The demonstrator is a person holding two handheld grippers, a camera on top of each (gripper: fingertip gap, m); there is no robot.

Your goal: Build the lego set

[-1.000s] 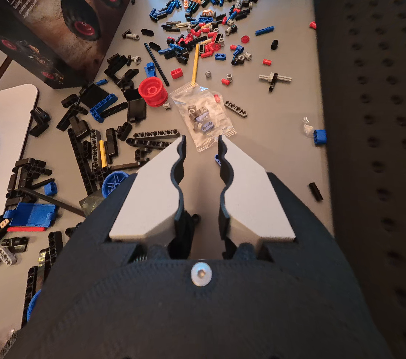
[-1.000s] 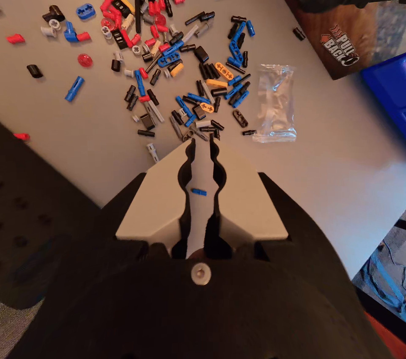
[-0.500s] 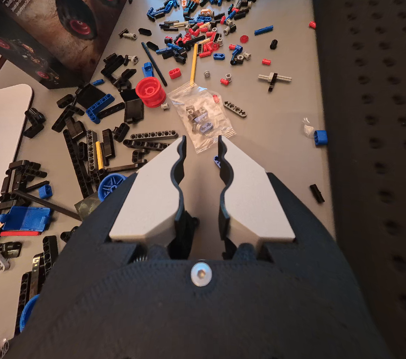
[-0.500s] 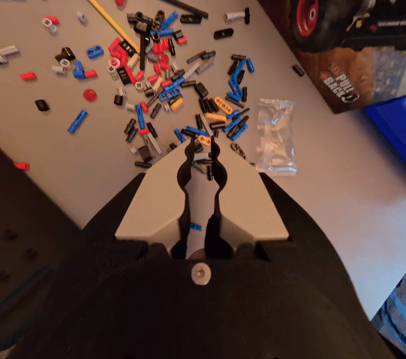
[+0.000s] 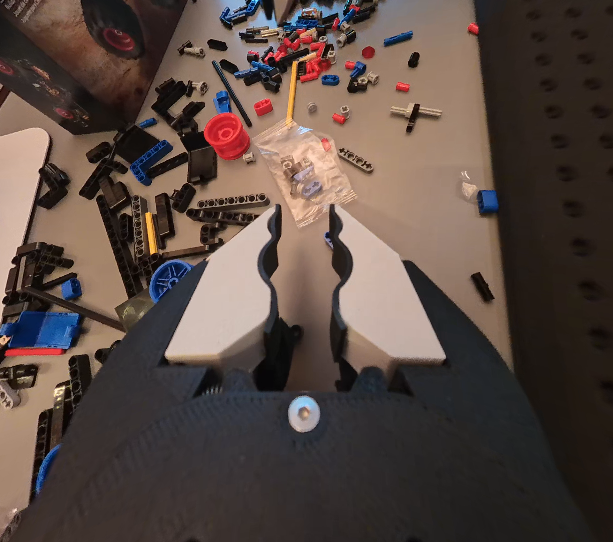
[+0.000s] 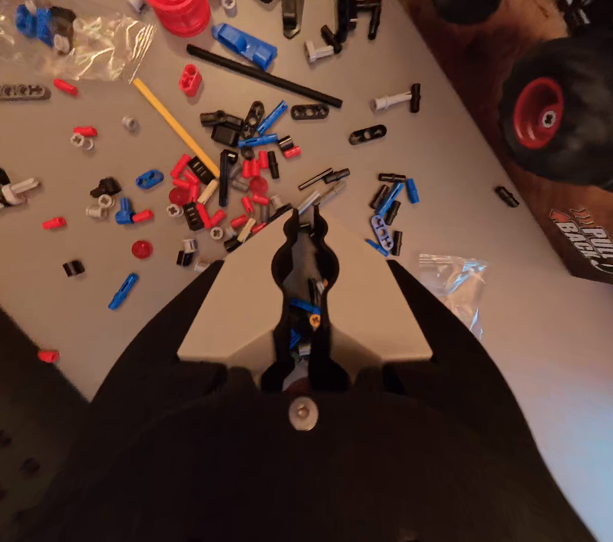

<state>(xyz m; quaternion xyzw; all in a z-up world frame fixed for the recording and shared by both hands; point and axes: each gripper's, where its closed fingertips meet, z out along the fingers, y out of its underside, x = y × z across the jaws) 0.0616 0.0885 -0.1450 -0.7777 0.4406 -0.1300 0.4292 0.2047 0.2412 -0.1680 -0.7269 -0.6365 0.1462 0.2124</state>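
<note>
Left wrist view: the left gripper (image 5: 303,214) hangs wide open and empty above a clear bag (image 5: 306,172). The right gripper (image 6: 305,214) points down into the small pieces (image 6: 232,181), tips nearly together; I cannot tell if it holds one.

Grey table (image 5: 431,227), plain. Red wheel hub (image 5: 227,141); blue spoked wheel (image 5: 167,277). Black perforated beams (image 5: 232,201); blue L-shaped beam (image 5: 149,159). Yellow axle (image 5: 291,91); black rod (image 5: 232,94). Clear bag (image 5: 305,174) with grey and pale blue parts. Scattered small pieces (image 6: 212,194) in red, blue, black, grey, tan. Box (image 5: 83,28) brown and black, printed with red-hubbed black tyres. Left hand-held gripper (image 5: 304,217) with light grey fingers, black wavy inner edges, black textured body. Dark dimpled mat (image 5: 557,161).
</note>
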